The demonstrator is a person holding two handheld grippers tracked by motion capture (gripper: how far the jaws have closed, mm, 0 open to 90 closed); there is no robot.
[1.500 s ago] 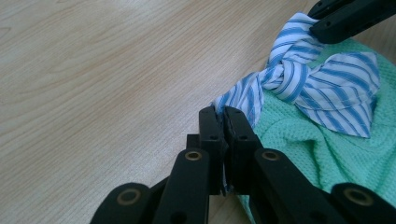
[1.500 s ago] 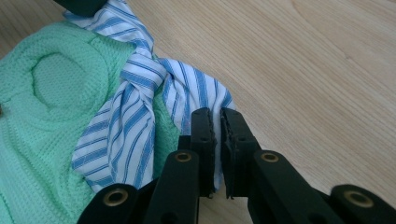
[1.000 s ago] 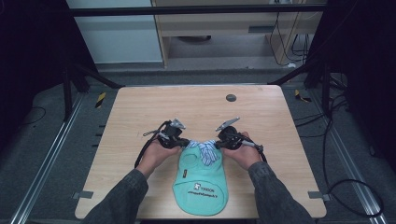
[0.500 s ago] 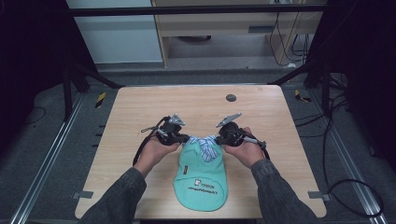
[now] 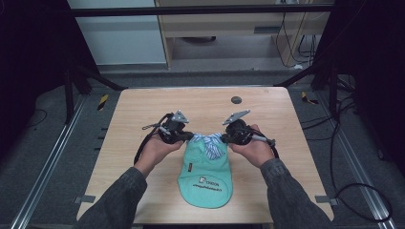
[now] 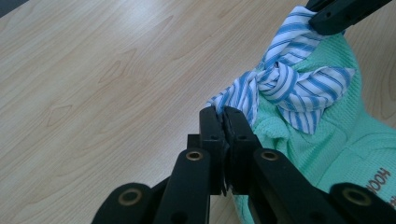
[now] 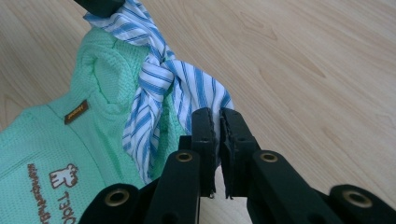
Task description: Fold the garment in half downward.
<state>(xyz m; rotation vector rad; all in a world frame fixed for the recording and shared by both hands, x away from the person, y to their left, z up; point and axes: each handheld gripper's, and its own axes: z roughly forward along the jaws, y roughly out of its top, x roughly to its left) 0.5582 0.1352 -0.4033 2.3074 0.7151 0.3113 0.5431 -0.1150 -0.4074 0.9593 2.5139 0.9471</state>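
A mint-green small garment (image 5: 205, 174) with printed lettering lies flat at the table's near middle. A blue-and-white striped tie (image 5: 210, 141) is knotted at its collar. My left gripper (image 5: 190, 137) is shut on the tie's left end (image 6: 233, 100), with its tips (image 6: 223, 114) just above the wood. My right gripper (image 5: 224, 138) is shut on the tie's right end (image 7: 205, 100), its tips (image 7: 215, 116) pinching the fabric. The knot (image 6: 275, 77) sits between them over the green cloth (image 7: 46, 140). Each gripper's view shows the other gripper's jaw at the tie's far end.
The wooden table (image 5: 143, 109) has a small dark round disc (image 5: 236, 99) near its far edge. Bare wood lies beyond and on both sides of the garment. A yellow-and-black object (image 5: 102, 101) lies on the floor at the left, and cables trail at the right.
Both hands have drifted a little toward the table's far side, keeping hold of the tie ends, and the garment's collar has followed them.
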